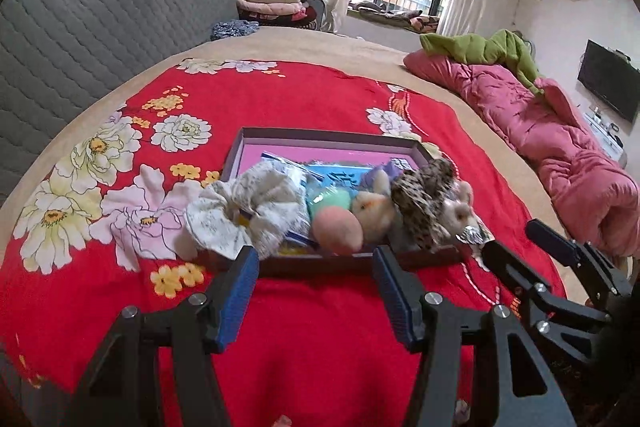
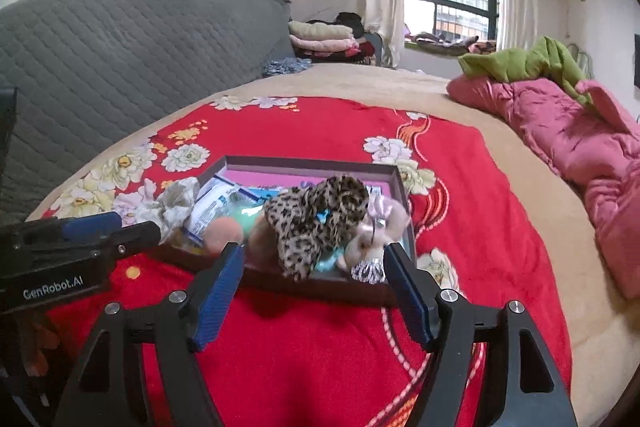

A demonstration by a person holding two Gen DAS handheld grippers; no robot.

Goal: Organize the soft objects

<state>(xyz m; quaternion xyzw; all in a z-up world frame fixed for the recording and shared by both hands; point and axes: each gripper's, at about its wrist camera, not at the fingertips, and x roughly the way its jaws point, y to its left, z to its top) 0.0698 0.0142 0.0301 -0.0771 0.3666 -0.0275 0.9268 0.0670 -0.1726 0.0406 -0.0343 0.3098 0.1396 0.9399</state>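
The shallow box (image 2: 394,183) sits on the red floral bedspread (image 2: 320,131) and holds a heap: a leopard-print scrunchie (image 2: 316,215) at its near right, a small plush bunny (image 2: 370,241) beside that, a peach puff (image 1: 338,229) and a mint-green piece (image 1: 330,201) nearer the middle, and a pale floral scrunchie (image 1: 244,213) spilling over its near left wall. All look light, squashy and crush-proof; pinch each by a bunched fold. Left gripper (image 1: 314,261) and right gripper (image 2: 314,259) hover before the box, jaws wide and empty.
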